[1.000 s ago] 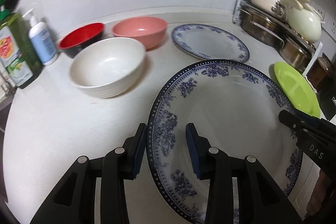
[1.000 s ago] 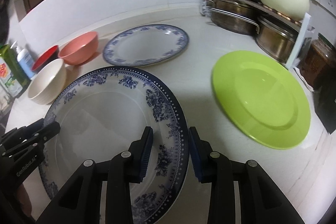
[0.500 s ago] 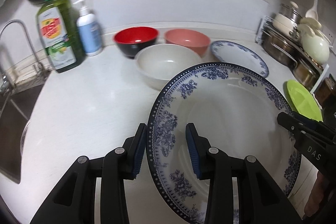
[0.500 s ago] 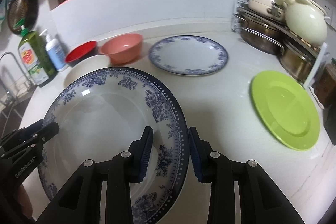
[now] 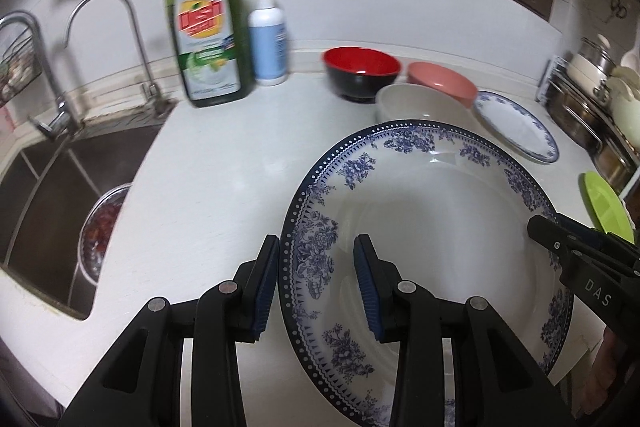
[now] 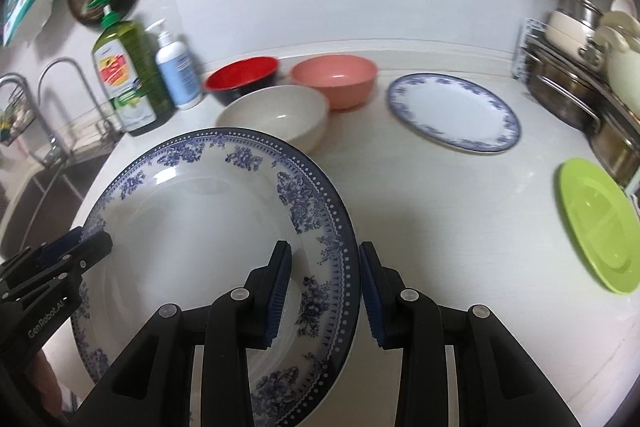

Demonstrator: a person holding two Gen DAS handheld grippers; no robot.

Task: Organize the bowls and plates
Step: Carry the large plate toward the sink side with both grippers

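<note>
A large blue-and-white floral plate (image 5: 432,227) is held above the white counter between both grippers. My left gripper (image 5: 316,283) is shut on its left rim; my right gripper (image 6: 324,291) is shut on its right rim (image 6: 340,267). Behind it stand a white bowl (image 6: 276,115), a pink bowl (image 6: 334,79) and a red-and-black bowl (image 6: 240,75). A smaller blue-rimmed plate (image 6: 452,111) and a green plate (image 6: 596,223) lie on the counter to the right.
A green dish-soap bottle (image 5: 206,27) and a white pump bottle (image 5: 268,31) stand at the back left. A sink (image 5: 44,195) with taps lies left, holding a metal bowl (image 5: 102,227). A rack with steel pots (image 6: 580,83) stands at the right.
Both grippers have lifted the large plate and carried it left; the sink and soap bottles have come into view and the green plate has slid toward the right edge.
</note>
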